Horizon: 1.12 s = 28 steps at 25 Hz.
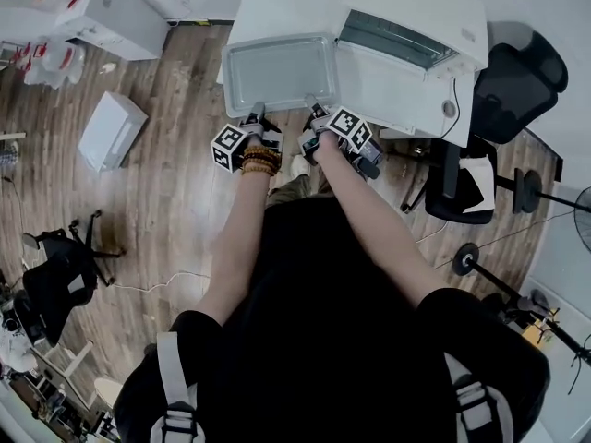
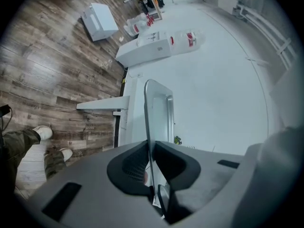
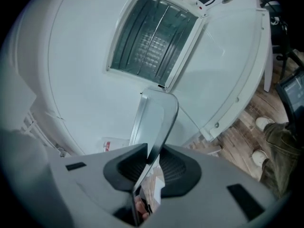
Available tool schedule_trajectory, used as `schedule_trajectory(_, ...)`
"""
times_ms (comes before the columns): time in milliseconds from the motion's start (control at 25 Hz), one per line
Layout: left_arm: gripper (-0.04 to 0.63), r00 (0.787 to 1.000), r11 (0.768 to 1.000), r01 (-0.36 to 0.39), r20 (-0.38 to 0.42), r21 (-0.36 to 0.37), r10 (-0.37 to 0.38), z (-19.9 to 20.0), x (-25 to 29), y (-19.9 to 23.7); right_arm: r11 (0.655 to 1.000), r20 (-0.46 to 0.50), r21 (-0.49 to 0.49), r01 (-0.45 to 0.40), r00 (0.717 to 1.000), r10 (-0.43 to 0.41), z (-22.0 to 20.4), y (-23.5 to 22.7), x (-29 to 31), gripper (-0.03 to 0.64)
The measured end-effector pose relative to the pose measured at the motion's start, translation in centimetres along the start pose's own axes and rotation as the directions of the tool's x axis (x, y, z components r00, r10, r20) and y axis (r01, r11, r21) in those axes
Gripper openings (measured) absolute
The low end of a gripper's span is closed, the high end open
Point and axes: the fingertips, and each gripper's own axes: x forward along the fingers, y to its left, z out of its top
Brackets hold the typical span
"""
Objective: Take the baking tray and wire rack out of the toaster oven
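Observation:
A silver baking tray [image 1: 282, 72] hangs level over the near edge of the white table [image 1: 277, 3], left of the white toaster oven [image 1: 416, 72]. My left gripper [image 1: 256, 116] is shut on the tray's near rim at the left. My right gripper [image 1: 317, 115] is shut on the same rim at the right. In the left gripper view the tray [image 2: 159, 109] runs edge-on out of the left gripper [image 2: 154, 175]. In the right gripper view the tray [image 3: 154, 118] leaves the right gripper [image 3: 149, 167] towards the oven's glass door [image 3: 152, 37]. Thin bars show dimly behind the glass.
A black office chair [image 1: 512, 77] stands right of the table. On the wooden floor lie a white box [image 1: 111, 129] and a white cabinet [image 1: 102, 12] at the left, with a dark chair [image 1: 55, 280] lower left. My feet [image 2: 42, 133] are near the table's edge.

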Motion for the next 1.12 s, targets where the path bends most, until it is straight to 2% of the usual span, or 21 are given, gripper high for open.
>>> schedule_trajectory(440, 0.058, 0.998, 0.999, -0.021, 0.061, -0.037, 0.023, 3.4, 1.2, -0.1, 1.000, -0.082, -0.019, 0.012, 0.997, -0.013, -0.6, 1.4, 4.3, 0.089)
schedule_trajectory(800, 0.060, 0.995, 0.997, -0.065, 0.078, -0.047, 0.069, 5.4, 4.6, -0.2, 1.000, -0.142, -0.014, 0.027, 0.989, -0.028, 0.7, 1.5, 8.8, 0.089)
schedule_trajectory(1120, 0.061, 0.992, 0.994, -0.092, 0.083, -0.058, 0.097, 6.3, 7.5, -0.4, 0.997, -0.180, -0.026, 0.076, 0.980, -0.080, 2.2, 1.0, 11.5, 0.104)
